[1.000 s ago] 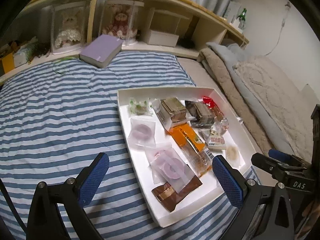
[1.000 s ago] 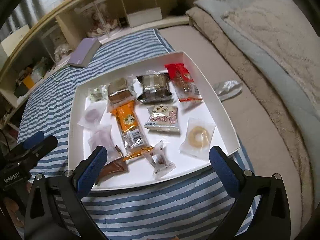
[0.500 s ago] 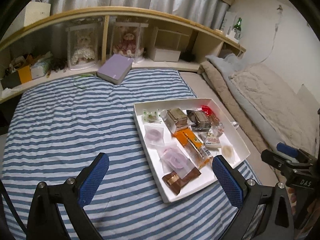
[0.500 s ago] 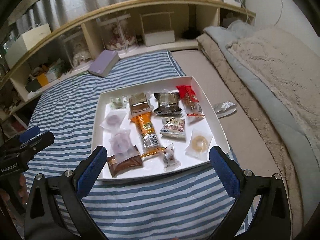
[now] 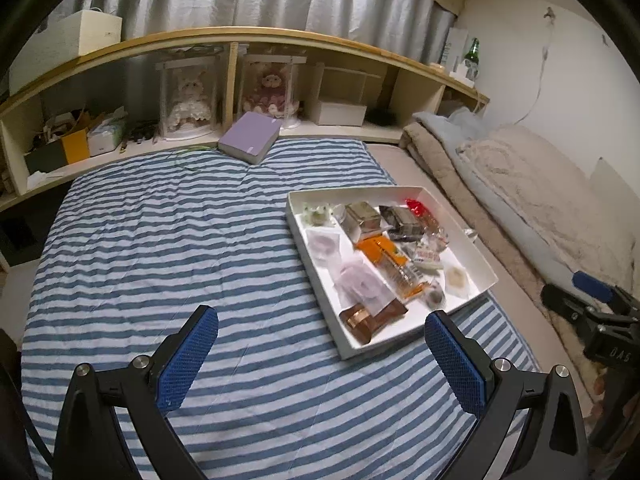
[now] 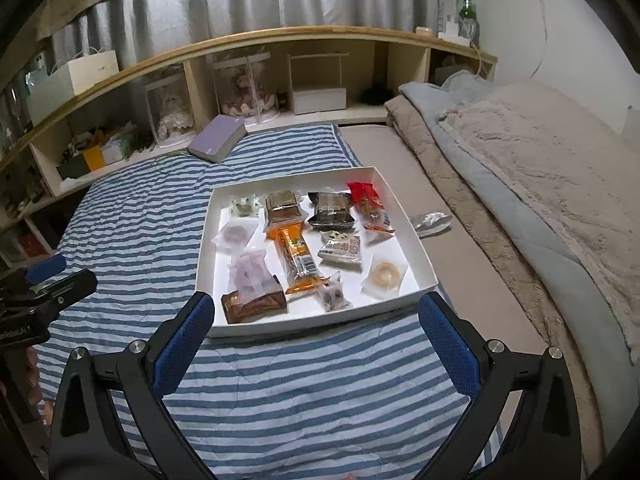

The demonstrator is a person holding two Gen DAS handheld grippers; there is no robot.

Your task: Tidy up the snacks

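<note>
Left gripper [image 5: 320,344] jaws spread wide, empty; right gripper [image 6: 316,330] likewise, above striped blanket [image 6: 140,216]; white tray [image 6: 414,240] of wrapped snacks [image 6: 296,258] lies on bed, beyond both.

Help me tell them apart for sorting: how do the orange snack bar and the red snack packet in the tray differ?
The orange snack bar is long and lies mid-tray, running front to back; the red snack packet looks shorter and sits at the far right corner. The orange bar's near end is clear; the red packet's is pale. Both lie flat in the white tray, untouched.
</note>
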